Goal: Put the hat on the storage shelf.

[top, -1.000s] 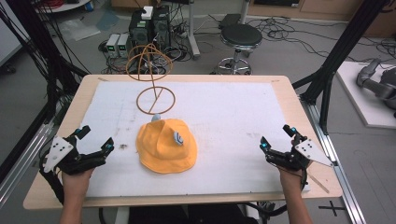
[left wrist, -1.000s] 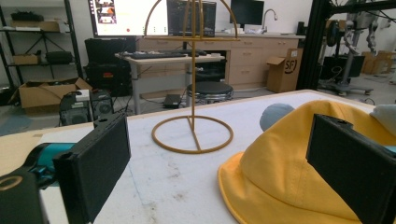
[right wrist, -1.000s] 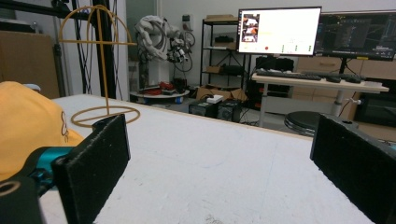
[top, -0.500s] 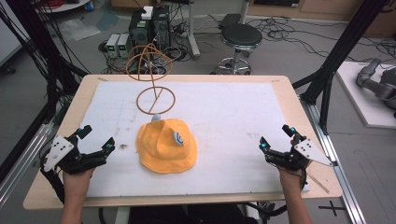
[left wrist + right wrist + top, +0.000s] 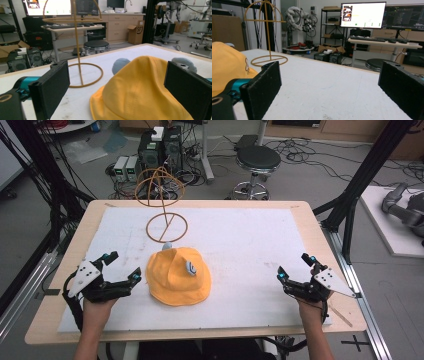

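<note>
At the table's near left edge, the left gripper (image 5: 121, 266) is held low over the white mat (image 5: 250, 245), its jaws spread wide apart with nothing between them. Just beside it, toward the middle, a yellow hat (image 5: 177, 276) is laid flat on the mat, two grey ears being seen at its far side. Behind the hat, a wire stand (image 5: 165, 210) is set upright. Well apart, at the near right edge, the right gripper (image 5: 295, 267) is likewise held with jaws parted and empty.
</note>
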